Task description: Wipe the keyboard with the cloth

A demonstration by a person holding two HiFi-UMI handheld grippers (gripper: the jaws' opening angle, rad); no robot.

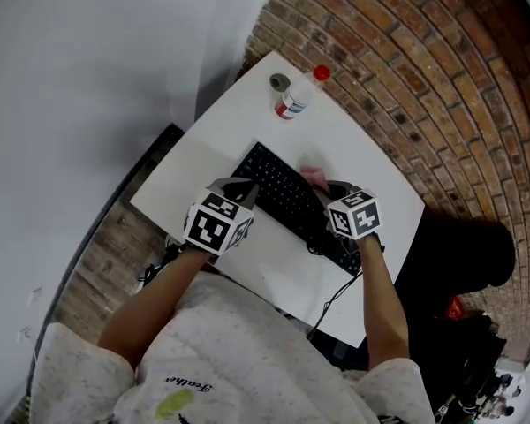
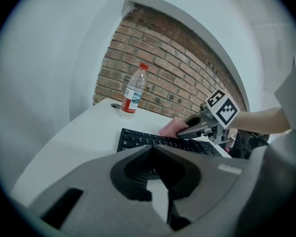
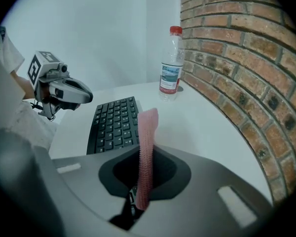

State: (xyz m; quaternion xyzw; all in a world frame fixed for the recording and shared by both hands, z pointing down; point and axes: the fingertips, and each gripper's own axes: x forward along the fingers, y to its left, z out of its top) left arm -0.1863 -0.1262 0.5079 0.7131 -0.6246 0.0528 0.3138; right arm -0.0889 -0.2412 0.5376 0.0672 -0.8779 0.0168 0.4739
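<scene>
Pink cloth [image 3: 147,147], black keyboard [image 1: 283,193], white table [image 1: 353,140].

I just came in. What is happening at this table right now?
A person works with two hand-held grippers at a white table. The right claw is shut on a pink cloth and holds it at the black keyboard, apparently for wiping; I cannot tell whether the cloth touches the keys. The left claw is shut and empty, at the keyboard's other side. A water bottle stands upright beyond the keyboard.
</scene>
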